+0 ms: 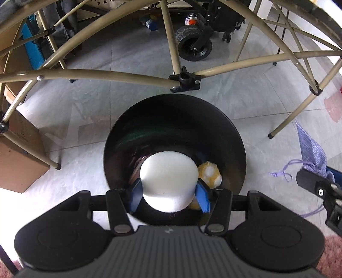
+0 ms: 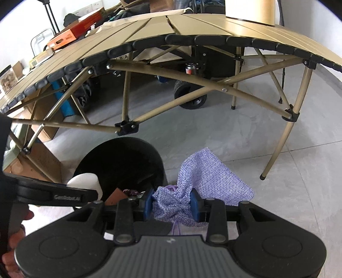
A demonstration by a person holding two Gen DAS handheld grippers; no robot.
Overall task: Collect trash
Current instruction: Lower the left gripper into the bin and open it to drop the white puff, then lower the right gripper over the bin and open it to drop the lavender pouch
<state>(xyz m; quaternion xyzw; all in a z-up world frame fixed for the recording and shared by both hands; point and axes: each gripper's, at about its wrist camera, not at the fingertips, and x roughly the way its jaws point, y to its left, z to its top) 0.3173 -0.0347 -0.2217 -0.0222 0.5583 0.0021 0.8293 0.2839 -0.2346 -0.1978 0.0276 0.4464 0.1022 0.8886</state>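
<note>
My left gripper is shut on a white foam disc, its blue pads pressing both sides, right above the mouth of a black round bin. Inside the bin lies a yellow-and-white fluffy item. In the right wrist view my right gripper is shut on the bunched neck of a purple knitted drawstring pouch, just right of the bin. The foam disc and the left gripper's black finger show there at the lower left. The pouch also hangs at the left wrist view's right edge.
A tan folding table with crossed metal legs stands just behind the bin. Cardboard boxes sit on the left, a wheeled cart and a can behind. A person's hand shows at the lower left. Grey tiled floor lies around.
</note>
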